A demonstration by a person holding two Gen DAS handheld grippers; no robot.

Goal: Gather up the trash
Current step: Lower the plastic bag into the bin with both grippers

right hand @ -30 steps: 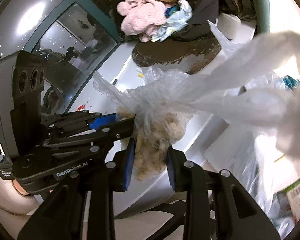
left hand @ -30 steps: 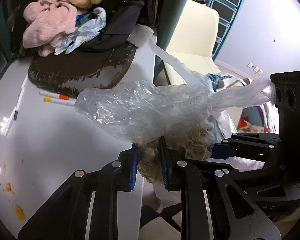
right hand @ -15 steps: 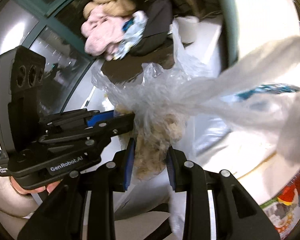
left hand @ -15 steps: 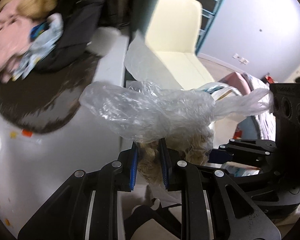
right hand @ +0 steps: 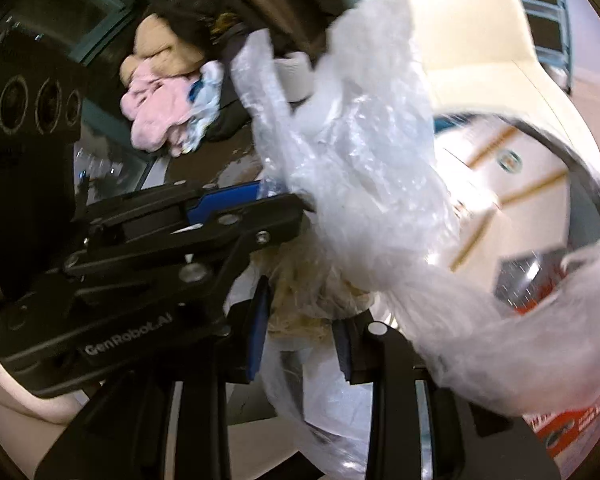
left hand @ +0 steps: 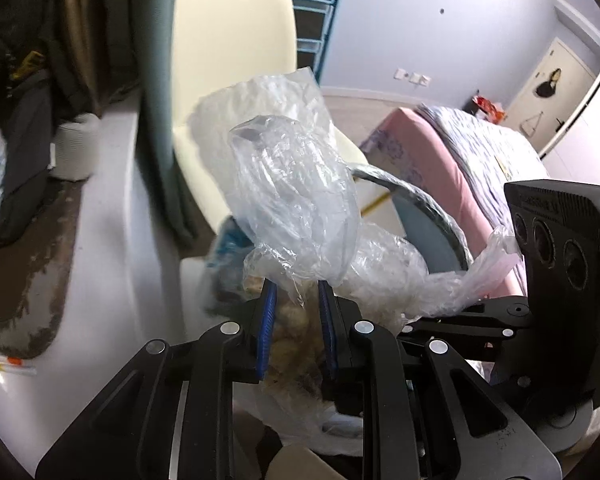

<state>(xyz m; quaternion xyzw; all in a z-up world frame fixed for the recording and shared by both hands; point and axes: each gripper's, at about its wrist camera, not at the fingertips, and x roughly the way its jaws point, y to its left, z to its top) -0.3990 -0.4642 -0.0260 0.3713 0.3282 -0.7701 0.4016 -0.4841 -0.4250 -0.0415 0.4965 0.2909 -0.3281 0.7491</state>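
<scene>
Plastic bag [left hand: 296,196], clear and crumpled, with a tan fibrous clump of waste inside: it is gripped from two sides and held in the air. The jaws of the left gripper [left hand: 294,320] are closed on the clump through the film; the jaws of the right gripper [right hand: 300,332] are likewise closed on the same bundle, seen from the opposite side. The bag is clear of the white tabletop [left hand: 112,240], which is seen to the left, and is held near a round, dark-rimmed bin [left hand: 428,216] lined with white, in which packaging already lies. Gathering and lifting are judged done; placing over the bin mouth and release are judged outstanding. Loose film tails trail upward and sideways and may snag on the rim. Further trash on the tabletop cannot be told.
</scene>
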